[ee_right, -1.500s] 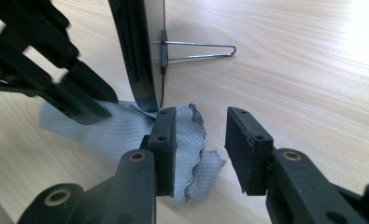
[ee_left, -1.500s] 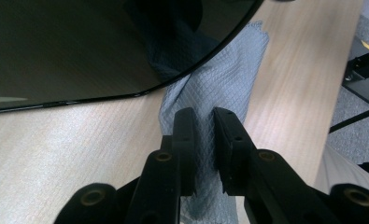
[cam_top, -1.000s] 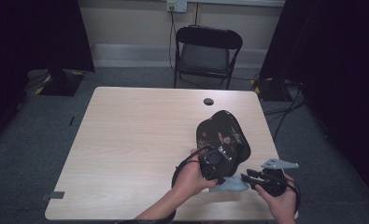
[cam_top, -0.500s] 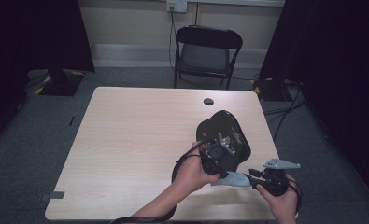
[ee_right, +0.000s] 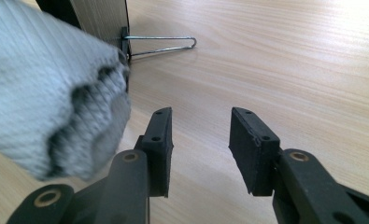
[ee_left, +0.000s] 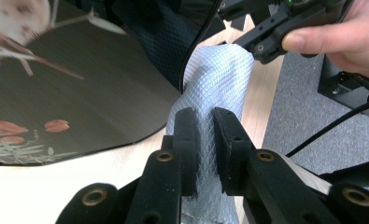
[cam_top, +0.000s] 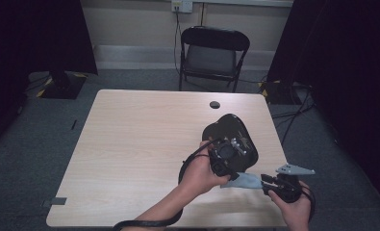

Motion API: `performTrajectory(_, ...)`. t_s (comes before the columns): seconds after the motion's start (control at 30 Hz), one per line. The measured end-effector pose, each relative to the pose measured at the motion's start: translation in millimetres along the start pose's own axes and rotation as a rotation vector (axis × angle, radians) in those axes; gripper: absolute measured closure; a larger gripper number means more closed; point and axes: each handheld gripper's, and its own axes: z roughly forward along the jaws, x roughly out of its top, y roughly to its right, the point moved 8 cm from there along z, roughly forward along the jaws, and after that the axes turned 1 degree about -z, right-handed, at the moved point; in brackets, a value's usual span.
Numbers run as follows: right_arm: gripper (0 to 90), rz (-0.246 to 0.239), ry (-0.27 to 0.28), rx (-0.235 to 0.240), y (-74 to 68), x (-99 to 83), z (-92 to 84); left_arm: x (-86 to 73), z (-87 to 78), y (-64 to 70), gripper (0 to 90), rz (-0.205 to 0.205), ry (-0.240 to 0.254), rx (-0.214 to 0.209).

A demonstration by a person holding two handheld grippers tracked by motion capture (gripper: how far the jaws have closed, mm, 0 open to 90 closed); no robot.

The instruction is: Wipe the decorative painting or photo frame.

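The right tool (ee_right: 198,140) has just been opening, nothing between its jaws; the left tool (ee_left: 204,140) alone pinches the grey cloth (cam_top: 245,181) at the bench's (cam_top: 139,144) 5 o'clock corner, so the handover looks done

High view over the table (cam_top: 130,159); gripper views close on shared cloth (ee_left: 219,74)
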Motion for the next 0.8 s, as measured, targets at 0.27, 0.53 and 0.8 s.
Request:
performTrajectory(0.27,59.7,0.003,-0.004,-0.013,2.4,-3.2,-2.2,13.3,-14.4,3.2,80.2,0.011,0.024,0.013)
performTrajectory(0.53,59.2,-0.011,-0.003,-0.017,0.9,-2.5,-2.8,28.9,-31.6,7.7,80.2,0.025,0.056,0.033)
performTrajectory(0.8,58.3,-0.033,0.009,0.01,-6.0,1.2,-4.0,42.0,-46.0,12.0,80.2,0.036,0.079,0.052)
